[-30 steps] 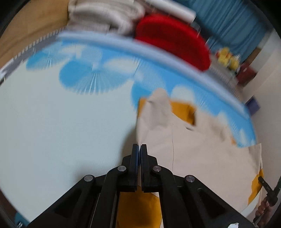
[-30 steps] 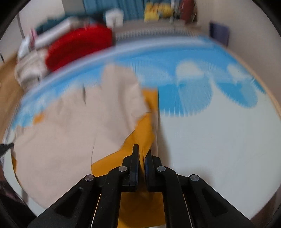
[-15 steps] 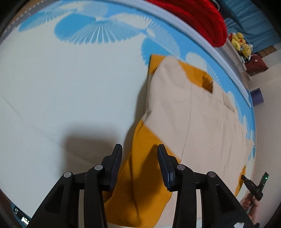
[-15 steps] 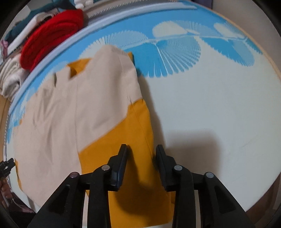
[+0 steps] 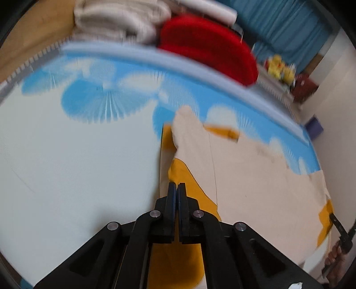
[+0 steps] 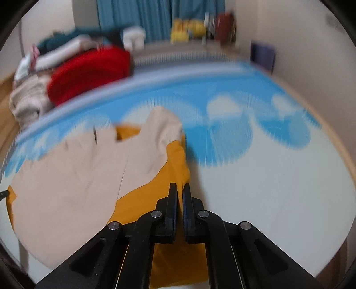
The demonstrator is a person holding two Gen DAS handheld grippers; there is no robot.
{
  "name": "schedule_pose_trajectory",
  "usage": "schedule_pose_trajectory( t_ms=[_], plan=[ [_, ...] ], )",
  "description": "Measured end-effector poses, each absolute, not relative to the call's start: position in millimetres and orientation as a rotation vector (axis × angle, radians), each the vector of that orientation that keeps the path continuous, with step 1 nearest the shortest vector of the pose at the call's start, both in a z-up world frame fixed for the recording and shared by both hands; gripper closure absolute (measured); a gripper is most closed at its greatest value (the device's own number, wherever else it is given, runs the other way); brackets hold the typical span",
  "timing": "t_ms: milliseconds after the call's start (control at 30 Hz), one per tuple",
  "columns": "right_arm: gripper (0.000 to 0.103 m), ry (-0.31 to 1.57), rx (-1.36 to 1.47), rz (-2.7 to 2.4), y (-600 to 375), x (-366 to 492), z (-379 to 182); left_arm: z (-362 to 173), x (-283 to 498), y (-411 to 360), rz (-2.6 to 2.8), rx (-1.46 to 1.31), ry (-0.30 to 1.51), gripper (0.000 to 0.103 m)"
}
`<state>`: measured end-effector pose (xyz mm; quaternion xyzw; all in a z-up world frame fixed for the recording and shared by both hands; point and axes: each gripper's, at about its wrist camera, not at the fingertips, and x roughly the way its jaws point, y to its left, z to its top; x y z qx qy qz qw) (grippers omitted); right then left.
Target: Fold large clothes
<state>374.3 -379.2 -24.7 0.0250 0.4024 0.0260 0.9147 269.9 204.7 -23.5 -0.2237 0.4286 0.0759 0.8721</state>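
A large beige and mustard-yellow garment (image 5: 255,177) lies spread on a white and blue patterned bed (image 5: 66,166). My left gripper (image 5: 176,185) is shut on the garment's yellow left edge and holds it up. In the right wrist view the same garment (image 6: 73,177) lies left of centre, with a beige sleeve folded over the yellow part. My right gripper (image 6: 179,185) is shut on the yellow right edge, with cloth between the fingers. Both views are blurred by motion.
A red cushion (image 5: 207,46) and folded beige bedding (image 5: 115,20) sit beyond the far edge of the bed. Blue curtains (image 6: 138,20), yellow toys (image 6: 187,29) and a dark blue box (image 6: 262,55) stand by the back wall. A wall runs along the right side.
Half a second ago both grippers were open over the yellow edges, low at the cloth. Now both are shut on the garment and have lifted it.
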Motion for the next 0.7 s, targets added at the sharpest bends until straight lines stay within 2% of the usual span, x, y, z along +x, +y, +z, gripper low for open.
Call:
schedule_pose_trajectory(
  t_ms=[67, 167, 333, 400, 467, 567, 633, 700],
  plan=[
    [0.099, 0.758, 0.025, 0.019, -373, 376, -15, -22, 273, 205, 0.190, -0.457, 0.877, 0.103],
    [0.099, 0.774, 0.010, 0.003, -368, 390, -22, -35, 287, 208, 0.214, -0.469, 0.918, 0.103],
    [0.099, 1.046, 0.003, -0.042, -367, 430, -84, -94, 314, 207, 0.247, -0.435, 1.171, 0.103],
    [0.099, 1.090, 0.019, -0.045, -370, 436, -97, -101, 318, 211, 0.259, -0.452, 1.173, 0.103],
    [0.099, 1.074, 0.022, -0.049, -370, 440, -97, -94, 323, 215, 0.276, -0.445, 1.123, 0.103],
    [0.100, 0.945, 0.069, -0.068, -370, 442, -71, -77, 324, 218, 0.289, -0.447, 1.015, 0.103],
    [0.100, 0.869, 0.068, -0.077, -365, 442, -56, -74, 328, 216, 0.307, -0.406, 1.002, 0.103],
    [0.100, 0.873, 0.055, -0.088, -359, 450, -61, -84, 336, 216, 0.319, -0.387, 1.049, 0.103]
  ],
)
